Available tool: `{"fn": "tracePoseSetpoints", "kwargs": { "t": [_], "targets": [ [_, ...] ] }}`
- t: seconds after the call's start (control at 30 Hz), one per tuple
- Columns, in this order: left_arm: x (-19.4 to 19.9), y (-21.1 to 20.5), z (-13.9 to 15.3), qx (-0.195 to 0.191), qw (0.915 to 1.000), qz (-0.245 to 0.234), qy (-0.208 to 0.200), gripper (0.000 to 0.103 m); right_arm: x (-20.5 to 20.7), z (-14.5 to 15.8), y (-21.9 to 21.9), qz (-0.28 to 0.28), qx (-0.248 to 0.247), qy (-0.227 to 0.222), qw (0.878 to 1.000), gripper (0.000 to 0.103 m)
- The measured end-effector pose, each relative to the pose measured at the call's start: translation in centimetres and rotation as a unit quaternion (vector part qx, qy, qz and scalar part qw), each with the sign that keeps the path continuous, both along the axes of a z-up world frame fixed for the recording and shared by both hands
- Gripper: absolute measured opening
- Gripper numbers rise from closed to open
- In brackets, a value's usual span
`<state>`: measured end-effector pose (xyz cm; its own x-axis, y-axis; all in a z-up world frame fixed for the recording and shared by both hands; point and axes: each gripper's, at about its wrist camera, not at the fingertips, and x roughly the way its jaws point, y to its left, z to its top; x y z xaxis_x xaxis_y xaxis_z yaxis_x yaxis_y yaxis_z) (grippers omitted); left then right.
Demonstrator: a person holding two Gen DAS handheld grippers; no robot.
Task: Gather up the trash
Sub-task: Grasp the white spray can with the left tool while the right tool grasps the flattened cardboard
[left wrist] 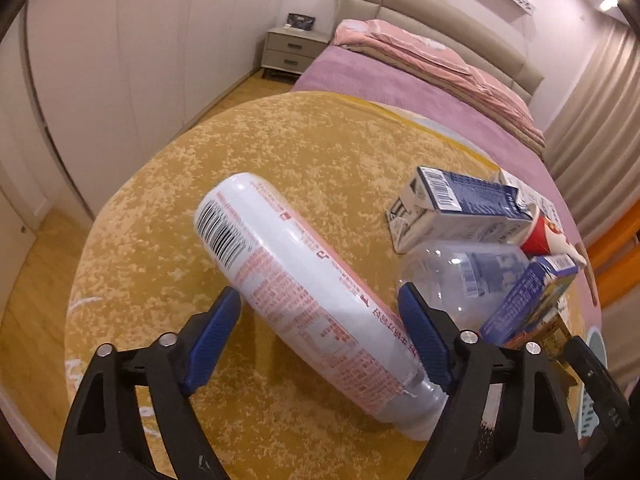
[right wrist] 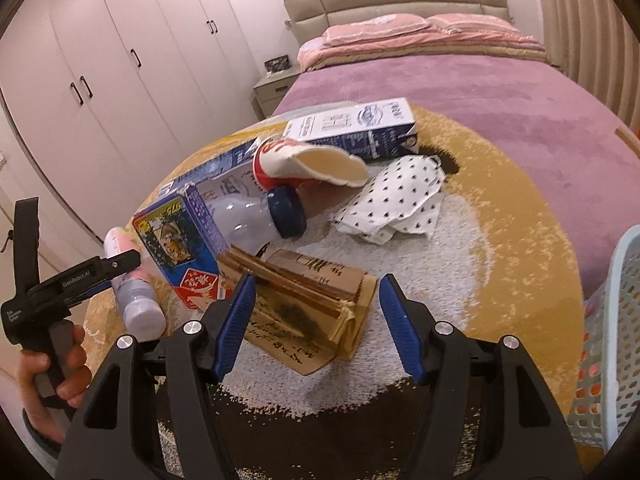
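Yellow rug [right wrist: 500,216] holds cartons [right wrist: 352,128], cup [right wrist: 304,160], basket [right wrist: 612,320] beside.

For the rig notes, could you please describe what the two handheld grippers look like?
Both are black plastic frames with silver bolts and two ribbed blue fingers. The left gripper also shows in the right wrist view as a black pistol-grip handle with white "GenRobot.AI" lettering. The right gripper looks the same. No cables or sleeves show.

The left claw [left wrist: 320,340] stands spread around a white bottle [left wrist: 304,292] with red print, lying slantwise on the yellow rug [left wrist: 280,152]; whether the pads press it is unclear. Just right lie a clear bottle [left wrist: 460,276], a blue-and-white carton [left wrist: 460,208] and a red cup [left wrist: 540,236].
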<state>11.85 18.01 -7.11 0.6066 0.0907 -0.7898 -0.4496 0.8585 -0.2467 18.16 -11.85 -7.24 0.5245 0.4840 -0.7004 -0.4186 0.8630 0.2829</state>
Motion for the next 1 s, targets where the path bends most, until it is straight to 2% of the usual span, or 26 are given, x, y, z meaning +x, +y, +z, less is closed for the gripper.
{"fn": "tracePoseSetpoints", "kwargs": {
  "t": [0.07, 0.13, 0.23, 0.4, 0.57, 0.63, 0.67, 0.73, 0.9, 1.0],
  "targets": [
    [-0.2, -0.3, 0.1, 0.001, 0.9999, -0.015, -0.001, 0.07, 0.1, -0.3, 0.1, 0.002, 0.004, 0.011, 1.0, 0.056],
    [-0.4, -0.7, 0.3, 0.002, 0.9995, -0.031, -0.005, 0.064, -0.2, -0.4, 0.2, 0.012, 0.01, 0.018, 1.0, 0.043],
    [-1.1, -1.5, 0.7, 0.011, 0.9979, -0.064, -0.009, 0.056, -1.3, -0.3, 0.6, 0.018, 0.002, 0.023, 1.0, 0.034],
    [-2.4, -3.0, 1.0, 0.029, 0.9924, -0.119, -0.01, 0.05, -3.4, -0.5, 0.7, 0.029, 0.025, 0.054, 0.998, 0.034],
    [-3.5, -4.4, 1.2, 0.056, 0.9834, -0.172, -0.007, 0.05, -6.1, 0.2, 1.1, 0.05, 0.036, 0.055, 0.997, 0.034],
    [-3.8, -4.7, 1.3, 0.064, 0.9799, -0.189, -0.006, 0.05, -7.0, 0.7, 1.2, 0.057, 0.029, 0.038, 0.997, 0.036],
    [-3.9, -4.8, 1.2, 0.067, 0.9789, -0.193, -0.005, 0.05, -7.3, 0.9, 1.1, 0.056, 0.024, 0.03, 0.998, 0.04],
    [-4.1, -4.9, 1.1, 0.07, 0.9783, -0.195, -0.004, 0.05, -7.3, 1.5, 0.7, 0.044, 0.019, 0.009, 0.999, 0.063],
    [-4.0, -4.9, 0.6, 0.072, 0.9803, -0.184, -0.007, 0.051, -5.7, 1.7, 0.3, 0.017, -0.002, -0.024, 1.0, 0.063],
    [-4.1, -4.9, 0.5, 0.073, 0.9817, -0.176, -0.009, 0.054, -3.9, 0.7, 0.5, 0.021, -0.011, -0.015, 1.0, 0.063]
  ]
}}
